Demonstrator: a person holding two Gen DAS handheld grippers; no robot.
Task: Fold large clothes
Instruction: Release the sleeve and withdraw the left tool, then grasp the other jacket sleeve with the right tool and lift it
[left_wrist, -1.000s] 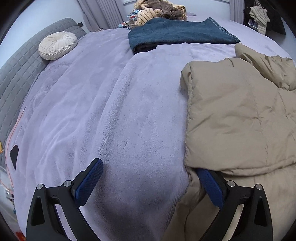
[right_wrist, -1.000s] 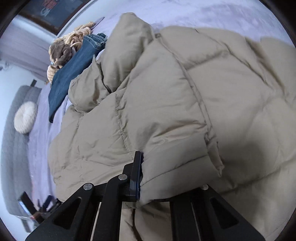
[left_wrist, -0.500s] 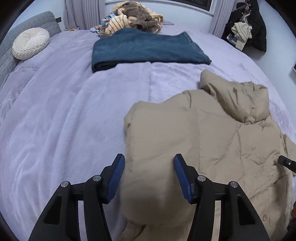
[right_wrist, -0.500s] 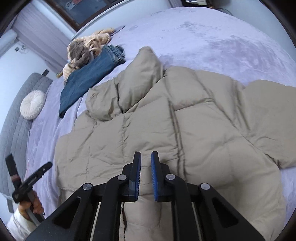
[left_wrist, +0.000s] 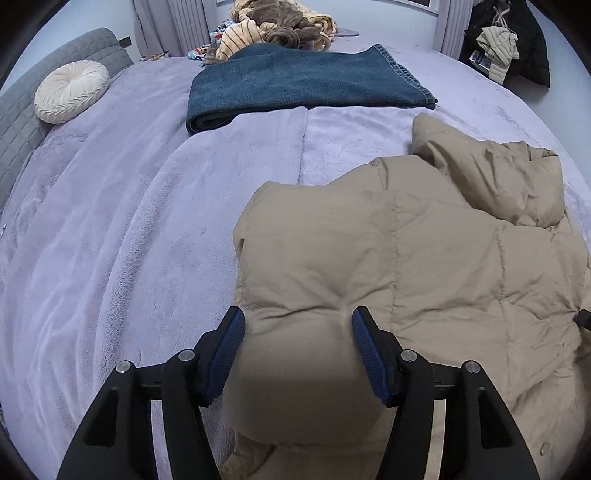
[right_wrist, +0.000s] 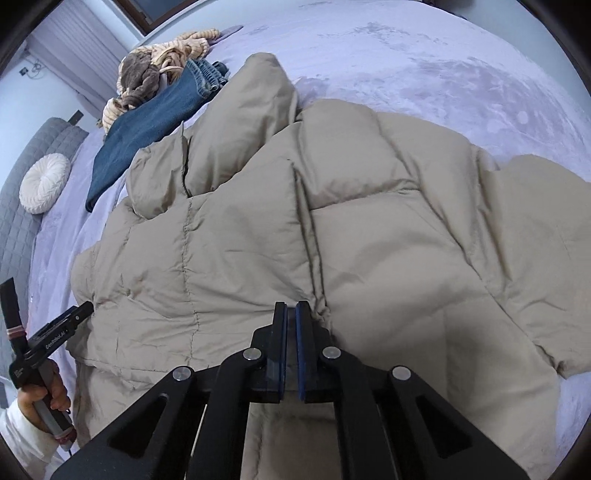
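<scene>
A beige puffer jacket (left_wrist: 443, 277) lies spread on the lilac bed cover (left_wrist: 129, 221), hood toward the far side. My left gripper (left_wrist: 297, 325) straddles a puffy fold at the jacket's near left edge. Both blue pads touch the bulging fabric and crease it, while the jaws are easing open slightly. In the right wrist view the jacket (right_wrist: 369, 240) fills the middle. My right gripper (right_wrist: 291, 308) hovers over its centre seam, jaws closing to a thin slit with nothing between them. The left gripper (right_wrist: 79, 310) and the hand holding it (right_wrist: 44, 391) show at that view's left edge.
A folded dark blue garment (left_wrist: 295, 85) lies beyond the jacket, with a pile of striped and brown clothes (left_wrist: 280, 29) behind it. A round cream cushion (left_wrist: 70, 90) rests against the grey headboard (left_wrist: 22, 122). Clothes hang at the far right (left_wrist: 506, 44).
My left gripper moved right from the bare cover onto the jacket's edge and narrowed around a fold. My right gripper let go of the jacket fold, rose, and its jaws drew together.
</scene>
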